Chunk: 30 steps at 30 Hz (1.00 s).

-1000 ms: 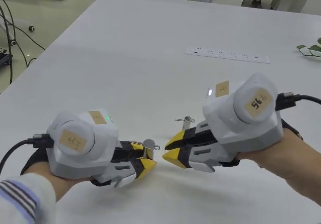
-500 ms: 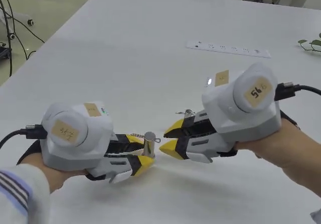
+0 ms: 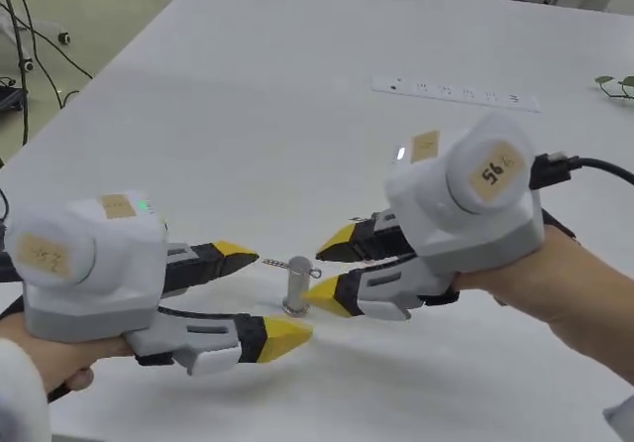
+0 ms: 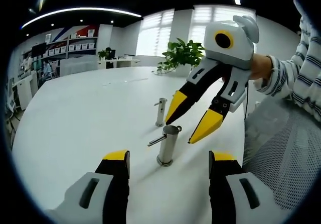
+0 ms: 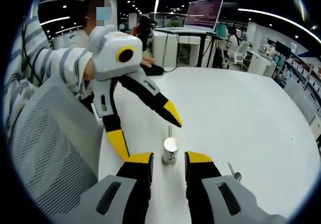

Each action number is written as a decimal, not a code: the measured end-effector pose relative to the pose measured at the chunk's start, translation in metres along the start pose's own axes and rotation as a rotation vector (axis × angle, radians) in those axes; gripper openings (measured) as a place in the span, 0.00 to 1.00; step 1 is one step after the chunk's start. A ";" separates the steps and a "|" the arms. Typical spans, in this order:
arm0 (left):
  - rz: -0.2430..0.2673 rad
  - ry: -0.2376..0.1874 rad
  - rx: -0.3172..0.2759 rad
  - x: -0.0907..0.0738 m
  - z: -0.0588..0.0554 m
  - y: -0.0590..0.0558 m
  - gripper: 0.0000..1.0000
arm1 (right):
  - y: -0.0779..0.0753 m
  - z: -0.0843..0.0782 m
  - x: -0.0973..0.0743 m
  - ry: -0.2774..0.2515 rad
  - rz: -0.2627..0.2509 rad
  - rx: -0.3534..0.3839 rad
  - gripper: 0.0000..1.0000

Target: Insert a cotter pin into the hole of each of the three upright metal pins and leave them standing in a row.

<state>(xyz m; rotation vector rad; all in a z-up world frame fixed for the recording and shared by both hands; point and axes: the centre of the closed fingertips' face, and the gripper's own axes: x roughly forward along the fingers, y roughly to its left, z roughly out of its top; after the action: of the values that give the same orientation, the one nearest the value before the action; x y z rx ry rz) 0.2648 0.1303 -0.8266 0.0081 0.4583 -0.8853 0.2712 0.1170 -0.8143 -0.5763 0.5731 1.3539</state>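
A short metal pin stands upright on the white worktop. A wire cotter pin is already through the hole near its top, with the legs poking out toward 9 o'clock in the head view. We judge the metal pin stiff, smooth and slick, and light enough to topple off its narrow flared foot. The low shaft, under the hole, looks the safest place to pinch it. The cotter pin looks thin and easily bent, best taken by its looped head. A second pin stands upright just behind in the left gripper view. The left gripper lies low at 8 o'clock of the metal pin, roughly level with the worktop, its fingers wide apart and holding nothing. The right gripper sits at 3 o'clock, tipped slightly downward, its fingers also spread with their tips close beside the shaft. No finger appears to touch it. A power strip lies well apart at 12 o'clock.
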 end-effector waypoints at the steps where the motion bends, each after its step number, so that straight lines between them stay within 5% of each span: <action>1: -0.008 -0.019 -0.015 -0.001 0.003 -0.002 0.67 | 0.000 0.001 0.000 -0.001 0.002 0.002 0.27; 13: -0.026 -0.007 0.007 -0.008 0.004 -0.008 0.99 | 0.001 0.004 0.005 0.000 0.013 0.018 0.30; 30: 0.013 0.058 -0.028 -0.014 -0.015 -0.008 0.99 | -0.002 0.003 0.018 -0.002 0.019 0.027 0.28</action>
<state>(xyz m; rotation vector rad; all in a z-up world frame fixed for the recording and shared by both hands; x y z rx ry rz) 0.2456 0.1382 -0.8332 0.0109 0.5247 -0.8679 0.2755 0.1317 -0.8238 -0.5488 0.5952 1.3626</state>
